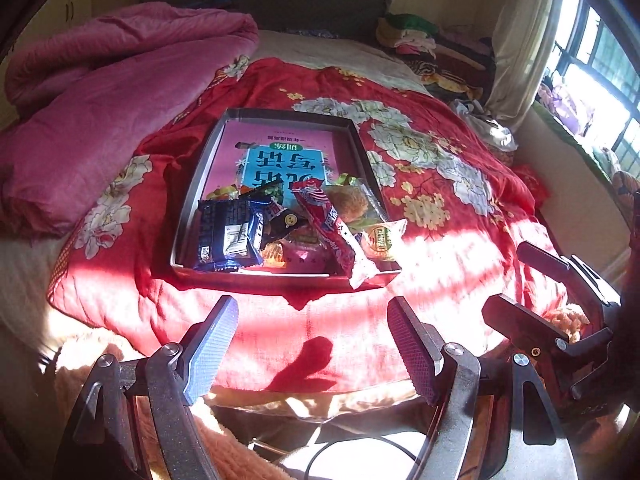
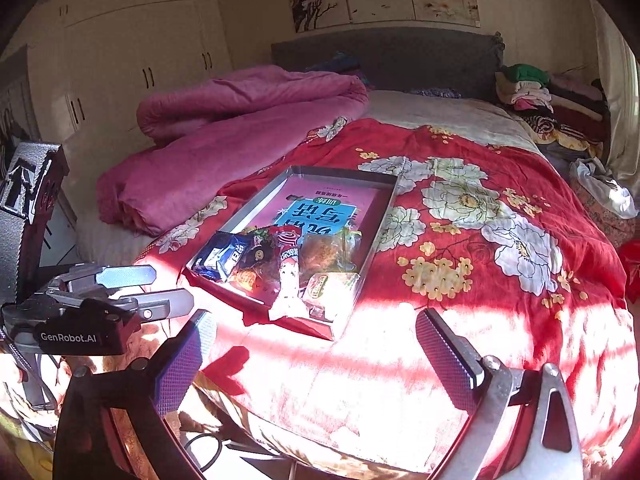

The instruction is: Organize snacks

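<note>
While sunlight is being thrown across the red floral quilt [image 1: 420,152], a shallow metal tray [image 1: 208,148] is being carried by the bed, lying flat near the quilt's front edge. A pink book with a blue title panel [image 1: 280,156] is being held inside the tray, and the snacks are being kept heaped at the tray's near end: a dark blue wrapped biscuit pack [image 1: 228,236] at the left, a long red wrapper [image 1: 332,228] lying across the middle with its end hanging over the near rim, a clear-wrapped bun [image 1: 352,200] behind it, and a round-labelled packet [image 1: 382,240] at the near right corner. A pink duvet [image 2: 240,120] is being left bunched up to the left of the tray.

The left hand-held gripper [image 1: 312,344] is being held in front of the tray with its jaws spread apart and nothing between them. The right hand-held gripper [image 2: 316,360] is likewise being held short of the tray, its jaws standing wide and empty. No snack is being touched by either one.
</note>
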`<state>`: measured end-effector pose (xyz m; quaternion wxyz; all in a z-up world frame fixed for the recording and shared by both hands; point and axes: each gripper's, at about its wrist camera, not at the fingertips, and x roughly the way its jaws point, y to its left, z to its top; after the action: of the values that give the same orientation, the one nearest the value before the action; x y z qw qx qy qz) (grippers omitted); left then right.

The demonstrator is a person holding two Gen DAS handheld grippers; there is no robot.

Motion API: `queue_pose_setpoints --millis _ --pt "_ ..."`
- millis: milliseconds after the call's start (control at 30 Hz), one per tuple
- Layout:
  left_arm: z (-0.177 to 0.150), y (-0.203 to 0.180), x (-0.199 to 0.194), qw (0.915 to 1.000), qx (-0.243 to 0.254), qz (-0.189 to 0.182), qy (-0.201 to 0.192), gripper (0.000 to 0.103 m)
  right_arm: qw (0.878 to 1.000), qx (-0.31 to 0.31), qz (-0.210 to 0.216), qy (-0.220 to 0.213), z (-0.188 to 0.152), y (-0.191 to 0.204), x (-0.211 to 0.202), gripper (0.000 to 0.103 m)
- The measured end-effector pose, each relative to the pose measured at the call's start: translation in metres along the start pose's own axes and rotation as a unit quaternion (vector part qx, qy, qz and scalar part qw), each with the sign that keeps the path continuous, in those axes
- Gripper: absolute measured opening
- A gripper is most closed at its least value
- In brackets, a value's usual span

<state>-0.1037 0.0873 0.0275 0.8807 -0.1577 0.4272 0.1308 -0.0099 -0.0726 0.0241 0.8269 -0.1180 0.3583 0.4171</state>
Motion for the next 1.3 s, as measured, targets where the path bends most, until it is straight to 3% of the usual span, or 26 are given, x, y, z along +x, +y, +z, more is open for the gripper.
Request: queue_pose_setpoints --millis 1300 --pt "0.0017 0.0033 -0.0048 0.9999 -0.015 -0.002 -0.001 0.078 1.0 0.013 -0.015 -0.007 -0.0004 -0.008 -0.0032 0.102"
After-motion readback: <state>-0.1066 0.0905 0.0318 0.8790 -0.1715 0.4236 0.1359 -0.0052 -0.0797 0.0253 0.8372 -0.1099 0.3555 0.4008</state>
